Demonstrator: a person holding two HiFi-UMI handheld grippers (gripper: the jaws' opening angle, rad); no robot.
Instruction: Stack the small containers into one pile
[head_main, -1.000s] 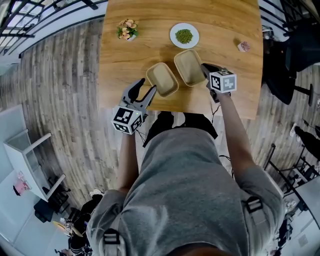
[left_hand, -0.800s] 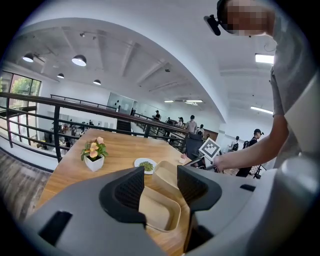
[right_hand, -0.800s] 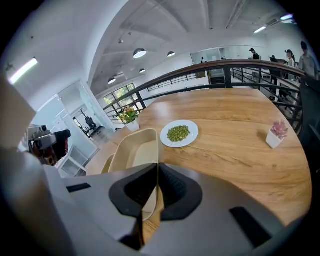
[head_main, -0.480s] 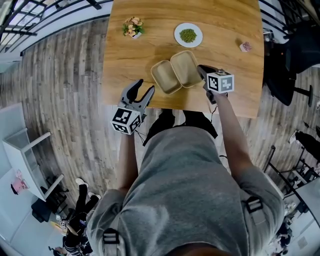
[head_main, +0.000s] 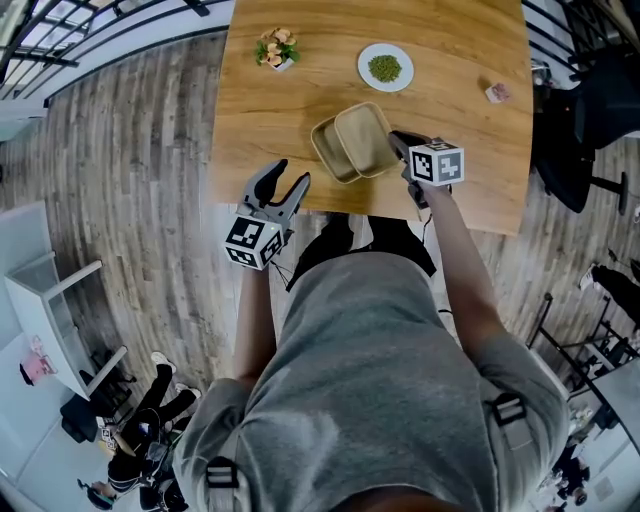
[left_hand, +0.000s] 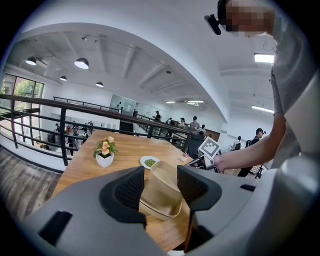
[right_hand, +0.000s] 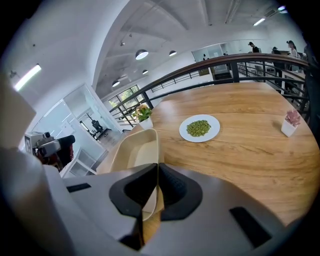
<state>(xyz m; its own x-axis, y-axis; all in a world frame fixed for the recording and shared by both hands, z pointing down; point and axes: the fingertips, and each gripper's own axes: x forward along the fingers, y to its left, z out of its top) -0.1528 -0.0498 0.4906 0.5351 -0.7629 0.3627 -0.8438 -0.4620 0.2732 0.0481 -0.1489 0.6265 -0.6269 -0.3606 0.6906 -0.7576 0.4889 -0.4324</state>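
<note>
Over lower container: carried container, tilted, overlapping its right side, long axes roughly parallel
Right of lower container: right gripper, clamped on carried container's rim
Near-left of lower container: left gripper, jaws apart, empty
Judgement: right hand nearer, small leftward shift nests it

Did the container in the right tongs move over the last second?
Yes. The container pinched in the right tongs went left in the head view: it was beside the second container, now it overlaps it.
</note>
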